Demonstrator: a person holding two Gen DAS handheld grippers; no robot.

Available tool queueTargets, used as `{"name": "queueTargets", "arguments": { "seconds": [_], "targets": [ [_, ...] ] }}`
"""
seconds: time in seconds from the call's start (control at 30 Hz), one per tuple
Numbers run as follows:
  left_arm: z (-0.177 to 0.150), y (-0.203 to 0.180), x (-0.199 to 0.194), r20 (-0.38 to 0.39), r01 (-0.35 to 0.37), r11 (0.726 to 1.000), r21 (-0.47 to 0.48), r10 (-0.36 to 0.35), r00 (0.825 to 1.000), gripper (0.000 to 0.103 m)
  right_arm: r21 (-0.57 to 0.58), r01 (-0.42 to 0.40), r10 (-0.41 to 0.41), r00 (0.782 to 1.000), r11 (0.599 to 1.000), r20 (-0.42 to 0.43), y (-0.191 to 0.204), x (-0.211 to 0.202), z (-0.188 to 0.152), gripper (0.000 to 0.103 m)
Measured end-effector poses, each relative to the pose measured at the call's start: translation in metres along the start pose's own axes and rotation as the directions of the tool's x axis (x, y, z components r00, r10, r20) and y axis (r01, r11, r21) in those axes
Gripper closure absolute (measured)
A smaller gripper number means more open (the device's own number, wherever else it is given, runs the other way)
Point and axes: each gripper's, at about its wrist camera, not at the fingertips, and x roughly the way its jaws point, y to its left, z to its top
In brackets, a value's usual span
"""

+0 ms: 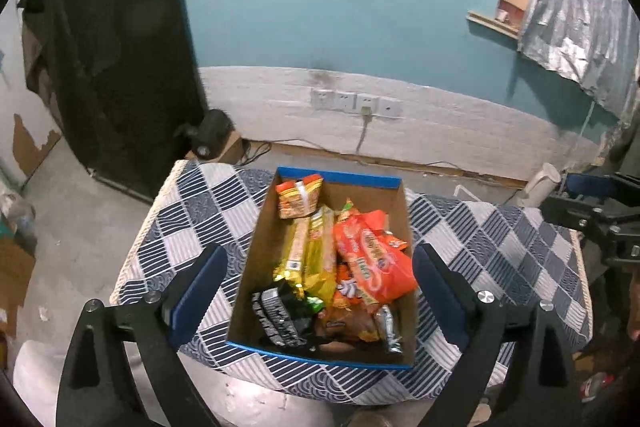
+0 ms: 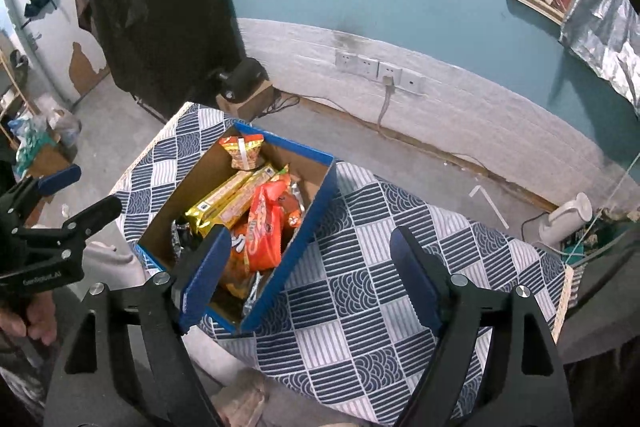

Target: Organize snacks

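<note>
Your left claw [image 1: 320,291] is hanging open and empty at the bottom of its frame, its blue-padded fingers [image 1: 198,291] straddling the cardboard box [image 1: 256,259] without touching it. Your right claw [image 2: 312,283] is gaping empty too, over the checked cloth [image 2: 360,307] covering the desk, with its left pad in front of the box's near corner. All the snacks are sitting inside the blue-rimmed box at frame centre: a puffy orange bag [image 1: 374,267], stiff yellow biscuit packs [image 1: 308,251], a small orange pouch [image 1: 300,195] and a black wrapper [image 1: 278,311]. They are looking light, crinkly and slippery; the bag is likely crushing easily, so you should be pinching its sealed edge and taking the biscuit packs across their narrow flat sides.
</note>
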Motion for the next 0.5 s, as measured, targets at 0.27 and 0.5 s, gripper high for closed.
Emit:
{"name": "queueTargets", "arguments": {
  "seconds": [0.27, 0.5],
  "targets": [
    [0.0, -0.008, -0.001, -0.006, 0.013, 1.0, -0.001, -0.013, 1.0, 0.008, 0.013, -0.002, 0.002, 1.0, 1.0, -0.012, -0.013, -0.002, -0.01, 0.021],
    [-0.001, -0.011, -0.002, -0.011, -0.009, 1.0, 0.01, 0.01, 1.0, 0.008, 0.022, -0.005, 0.005, 1.0, 1.0, -0.015, -0.018, -0.004, -0.014, 0.021]
  ]
}}
